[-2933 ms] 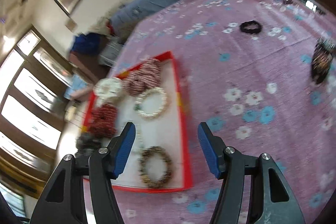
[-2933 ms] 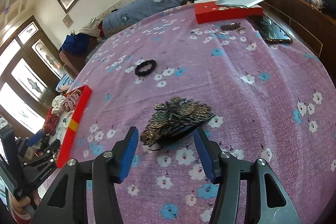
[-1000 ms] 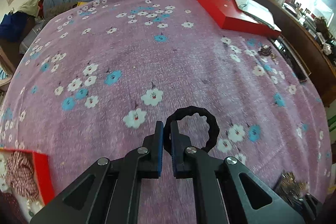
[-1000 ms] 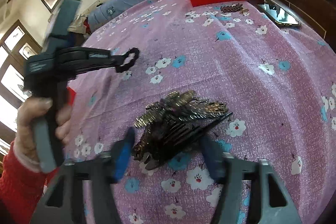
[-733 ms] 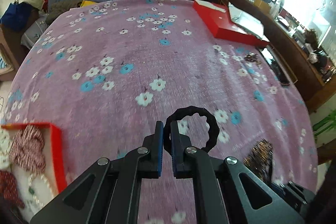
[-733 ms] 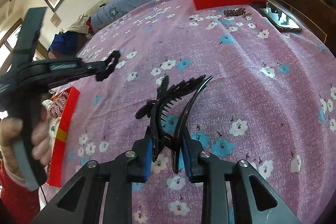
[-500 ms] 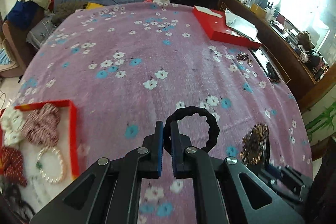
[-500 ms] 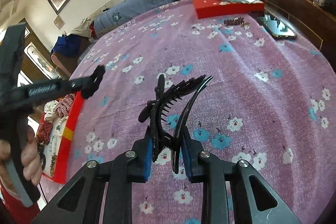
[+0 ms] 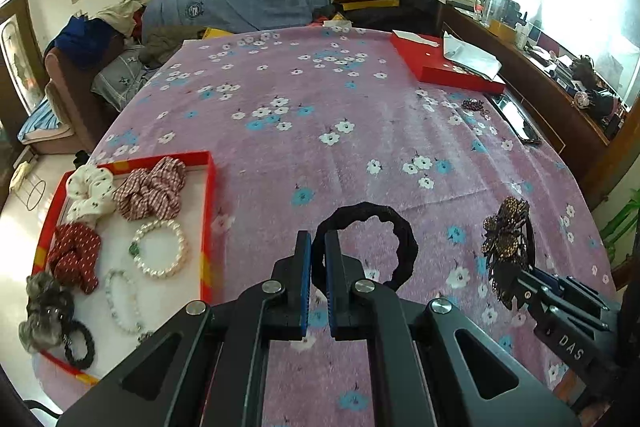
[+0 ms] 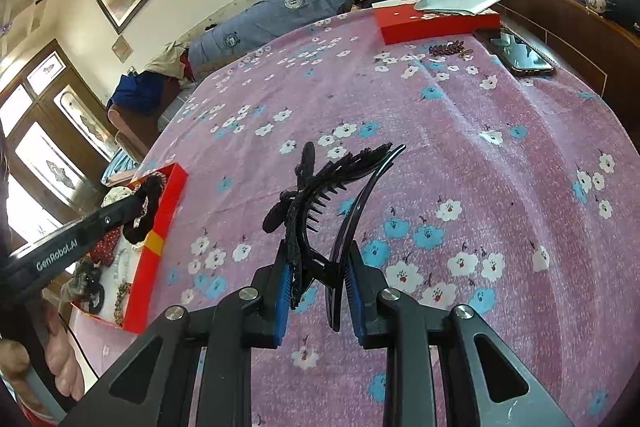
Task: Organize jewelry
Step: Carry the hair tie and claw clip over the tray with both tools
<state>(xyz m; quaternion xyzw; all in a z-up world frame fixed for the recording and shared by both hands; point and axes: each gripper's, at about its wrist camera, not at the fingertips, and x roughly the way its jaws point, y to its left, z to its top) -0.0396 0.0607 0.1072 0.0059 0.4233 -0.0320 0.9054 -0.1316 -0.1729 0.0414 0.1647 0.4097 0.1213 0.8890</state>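
Both pieces are off the surface now: left claw (image 9: 316,263) pinched shut on the black scrunchie (image 9: 365,245), right claw (image 10: 316,285) clamping the rhinestone hair claw clip (image 10: 320,215), both closing on the red tray (image 9: 207,211) at near left, so drop-off's next.

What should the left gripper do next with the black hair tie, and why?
Probably carry it left over the red tray and open there: the left gripper grips the black hair tie above the cloth, and similar hair pieces already lie in that tray.

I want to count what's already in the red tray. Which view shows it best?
The left wrist view: the red tray lies open from above, scrunchies and bracelets all visible. The right wrist view shows it edge-on at the far left, partly behind the left gripper.
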